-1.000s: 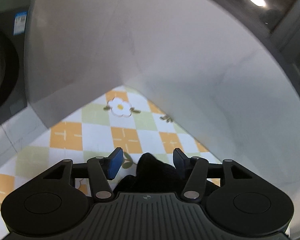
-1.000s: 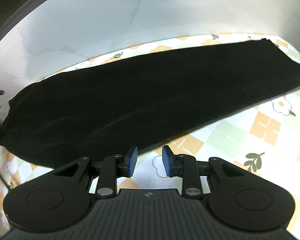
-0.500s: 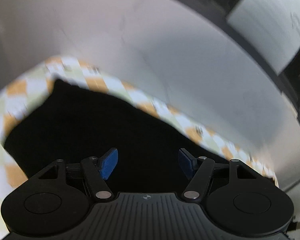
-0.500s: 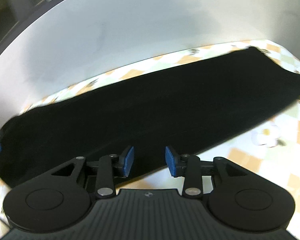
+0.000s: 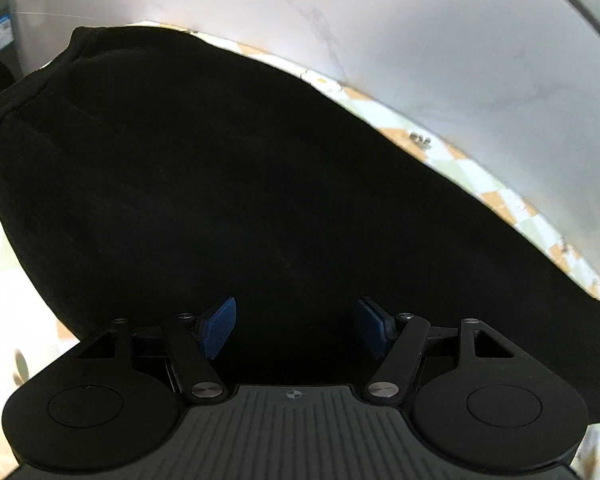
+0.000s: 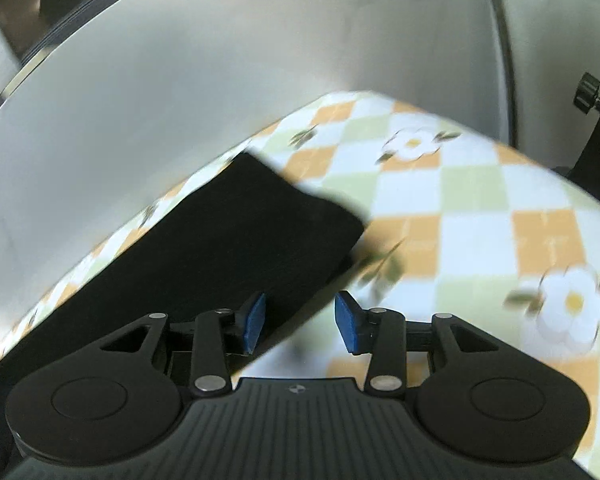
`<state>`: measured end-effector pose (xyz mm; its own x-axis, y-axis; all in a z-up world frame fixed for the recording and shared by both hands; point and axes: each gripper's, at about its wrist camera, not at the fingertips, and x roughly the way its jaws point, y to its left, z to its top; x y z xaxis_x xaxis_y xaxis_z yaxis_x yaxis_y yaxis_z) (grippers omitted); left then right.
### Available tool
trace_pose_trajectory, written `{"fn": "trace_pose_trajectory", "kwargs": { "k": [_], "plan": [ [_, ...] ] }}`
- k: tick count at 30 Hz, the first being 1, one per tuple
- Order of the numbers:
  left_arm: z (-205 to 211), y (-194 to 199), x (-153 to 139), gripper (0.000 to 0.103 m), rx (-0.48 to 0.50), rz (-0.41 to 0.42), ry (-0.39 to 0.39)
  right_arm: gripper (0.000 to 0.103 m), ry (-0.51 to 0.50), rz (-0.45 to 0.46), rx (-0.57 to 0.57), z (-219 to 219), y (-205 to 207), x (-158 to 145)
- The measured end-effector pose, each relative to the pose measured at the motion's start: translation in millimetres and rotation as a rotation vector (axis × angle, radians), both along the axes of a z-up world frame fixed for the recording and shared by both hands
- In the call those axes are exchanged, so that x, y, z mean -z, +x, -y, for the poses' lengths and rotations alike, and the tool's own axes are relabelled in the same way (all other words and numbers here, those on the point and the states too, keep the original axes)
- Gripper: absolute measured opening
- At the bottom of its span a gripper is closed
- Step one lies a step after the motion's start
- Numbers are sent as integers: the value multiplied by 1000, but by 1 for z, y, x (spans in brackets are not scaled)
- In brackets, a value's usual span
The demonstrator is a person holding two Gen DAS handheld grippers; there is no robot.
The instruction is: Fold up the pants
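Note:
The black pants (image 5: pixel 228 168) lie flat on a checked flower-print cloth (image 6: pixel 472 204). In the left wrist view they fill most of the frame, with the waistband end at the upper left. My left gripper (image 5: pixel 294 330) is open and empty, hovering over the dark fabric. In the right wrist view the narrow leg end (image 6: pixel 268 232) runs from lower left to a cuff near the middle. My right gripper (image 6: pixel 300 322) is open and empty, over the near edge of that leg, its left pad (image 6: pixel 255 322) above the fabric.
The cloth (image 5: pixel 496 196) covers a table against a pale marble-look wall (image 5: pixel 420 40). A dark appliance with a blue label (image 5: pixel 0 28) stands at the far left. A black stand with a knob (image 6: pixel 592 96) rises at the right edge of the table.
My left gripper swung from the bare cloth onto the waistband end and opened wider. My right gripper moved along the pants to the cuff end and opened wider. The pants lie as before.

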<state>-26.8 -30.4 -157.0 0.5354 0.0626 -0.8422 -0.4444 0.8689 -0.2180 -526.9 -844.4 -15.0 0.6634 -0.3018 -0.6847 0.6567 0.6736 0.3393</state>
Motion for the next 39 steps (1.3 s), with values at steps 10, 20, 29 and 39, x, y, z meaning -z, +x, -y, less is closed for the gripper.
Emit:
{"fn": "trace_pose_trajectory", "kwargs": {
  "k": [10,20,29,39],
  "plan": [
    [35,11,11,83,-29,-41,92,7,11,7,-95,25,39,-12],
    [34,7,11,84,-128,-38,43,7,-57,261,-186,29,51,-77],
    [35,-2,13,84,-83,-38,62,11,119,41,-58,42,16,10],
    [70,4,15,92,-34,-60,119,38,200,100,-103,31,-3,15]
  ]
}}
